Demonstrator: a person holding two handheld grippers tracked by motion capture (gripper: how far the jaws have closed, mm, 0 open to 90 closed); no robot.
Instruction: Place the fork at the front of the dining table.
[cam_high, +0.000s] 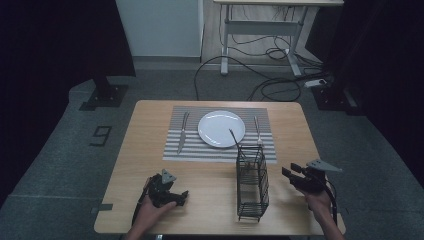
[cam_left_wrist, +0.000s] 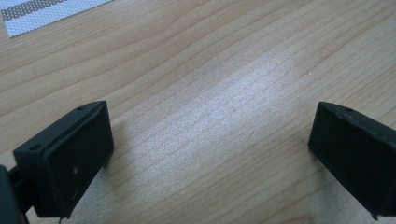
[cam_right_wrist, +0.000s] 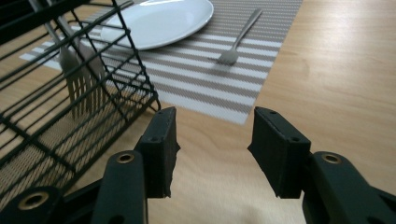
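We see a wooden tabletop (cam_high: 150, 150) with a striped placemat (cam_high: 220, 150) laid across its far half. A white plate (cam_high: 221, 128) sits in the middle of the mat, a knife (cam_high: 183, 132) to its left and a fork (cam_high: 258, 131) to its right, both on the mat. A black wire basket (cam_high: 251, 182) stands upright on the bare wood just in front of the mat, toward the right; two forks (cam_right_wrist: 79, 79) hang inside it, tines down.

Left hand-held gripper (cam_high: 170, 192): resting low near the front edge, well left of the basket. We see its jaws spread wide over bare wood, nothing between them.

Right hand-held gripper (cam_high: 295, 175): held just right of the basket, apart from it, pointing toward the mat. Jaws partly open, empty; in its own view the basket wall sits close beside the left-hand jaw, with no contact that we can make out.
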